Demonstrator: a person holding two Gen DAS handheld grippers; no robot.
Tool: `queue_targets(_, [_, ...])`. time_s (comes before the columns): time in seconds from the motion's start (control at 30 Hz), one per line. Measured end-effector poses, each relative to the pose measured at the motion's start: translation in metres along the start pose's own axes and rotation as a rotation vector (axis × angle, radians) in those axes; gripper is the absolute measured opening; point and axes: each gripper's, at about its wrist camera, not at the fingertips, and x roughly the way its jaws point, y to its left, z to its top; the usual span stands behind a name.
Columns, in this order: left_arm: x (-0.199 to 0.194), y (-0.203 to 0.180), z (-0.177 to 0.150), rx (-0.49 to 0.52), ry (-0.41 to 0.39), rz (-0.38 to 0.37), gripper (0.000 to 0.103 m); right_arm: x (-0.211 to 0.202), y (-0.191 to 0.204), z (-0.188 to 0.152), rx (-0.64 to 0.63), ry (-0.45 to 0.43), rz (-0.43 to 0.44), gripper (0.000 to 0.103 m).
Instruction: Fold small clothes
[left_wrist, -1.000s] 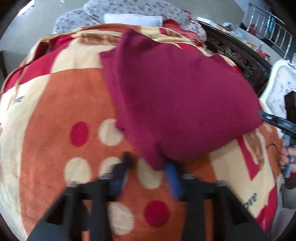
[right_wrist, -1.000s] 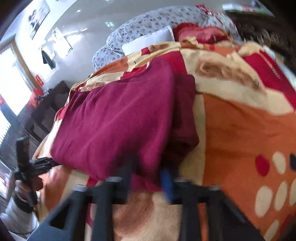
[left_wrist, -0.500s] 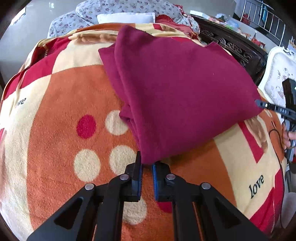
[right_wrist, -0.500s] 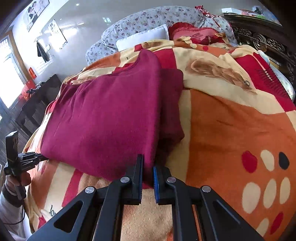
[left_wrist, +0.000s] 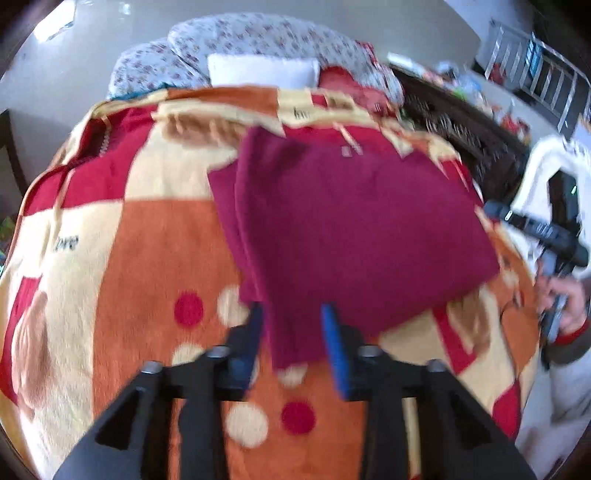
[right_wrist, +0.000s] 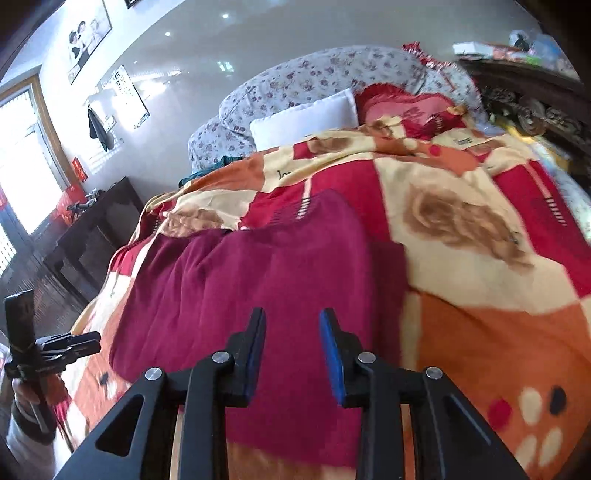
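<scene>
Place: home bedroom
Bed: patterned fleece blanket (right_wrist: 480, 236), white pillow (right_wrist: 303, 118), floral quilt (right_wrist: 317, 74) (bundled at the head)
Walls: framed family photo (right_wrist: 88, 33)
Furniture: dark carved wooden cabinet (left_wrist: 461, 133)
Light: window (right_wrist: 22, 162)

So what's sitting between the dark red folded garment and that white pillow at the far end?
Only the patterned blanket spans the gap between the dark red garment and the white pillow; the right wrist view shows it best.

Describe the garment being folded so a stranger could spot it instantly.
Find the bed covered by the orange, red and cream blanket. On it lies the folded maroon garment, plain and dark, the only unpatterned cloth there, unlike the white pillow at the head.
</scene>
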Motion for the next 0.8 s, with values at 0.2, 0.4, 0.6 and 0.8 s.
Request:
queue_targets(0.2, [0.036, -0.01, 0.056, -0.052, -0.048, 0.038, 0.061, 0.059, -0.002, 0.04, 0.0, 0.056, -0.052, 0.037])
queue_targets(0.4, [0.096, 0.002, 0.107, -0.141, -0.048, 0.124, 0.061, 0.098, -0.011, 0.062, -0.02, 0.077, -0.153, 0.048])
queue_targets(0.6, [0.131, 0.018, 0.121, -0.172, -0.04, 0.247, 0.065, 0.137, -0.036, 0.066, 0.001, 0.146, -0.209, 0.047])
queue_targets(0.8, [0.136, 0.016, 0.118, -0.156, -0.073, 0.28, 0.068, 0.142, -0.035, 0.065, -0.02, 0.149, -0.243, 0.048])
